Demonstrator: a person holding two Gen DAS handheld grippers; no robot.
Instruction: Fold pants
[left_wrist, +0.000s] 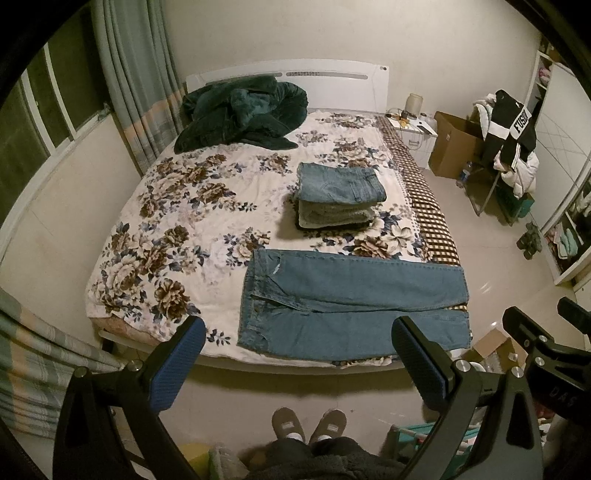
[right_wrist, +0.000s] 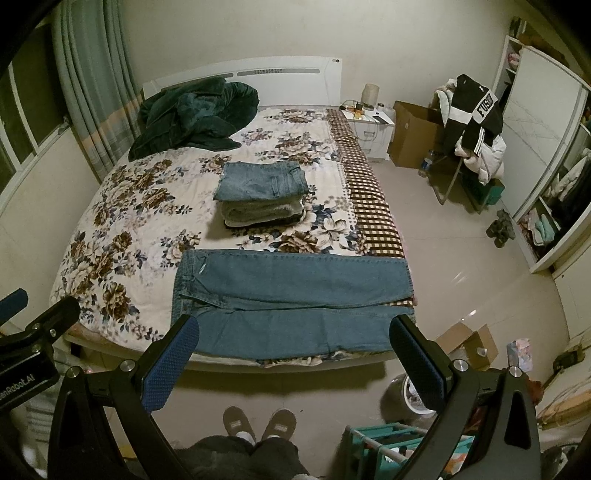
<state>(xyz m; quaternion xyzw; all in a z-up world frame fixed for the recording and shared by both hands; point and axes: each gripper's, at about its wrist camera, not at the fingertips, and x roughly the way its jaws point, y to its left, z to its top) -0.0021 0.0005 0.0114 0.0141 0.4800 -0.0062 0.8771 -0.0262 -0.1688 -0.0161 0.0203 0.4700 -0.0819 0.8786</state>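
Blue jeans (left_wrist: 351, 302) lie flat across the foot of the bed (left_wrist: 177, 206), waist to the left, both legs stretched to the right edge; they also show in the right wrist view (right_wrist: 291, 299). My left gripper (left_wrist: 299, 328) is open and empty, held above the floor in front of the bed's near edge. My right gripper (right_wrist: 295, 328) is open and empty, also back from the bed and level with the jeans. The right gripper's body shows at the left wrist view's right edge (left_wrist: 539, 339).
A stack of folded pants (left_wrist: 338, 195) sits mid-bed behind the jeans. A dark green blanket (left_wrist: 240, 114) is heaped by the headboard. A chair piled with clothes (left_wrist: 509, 144), cardboard boxes (left_wrist: 454, 144) and a wardrobe (right_wrist: 546, 155) stand to the right. My slippered feet (left_wrist: 308, 424) stand on the floor.
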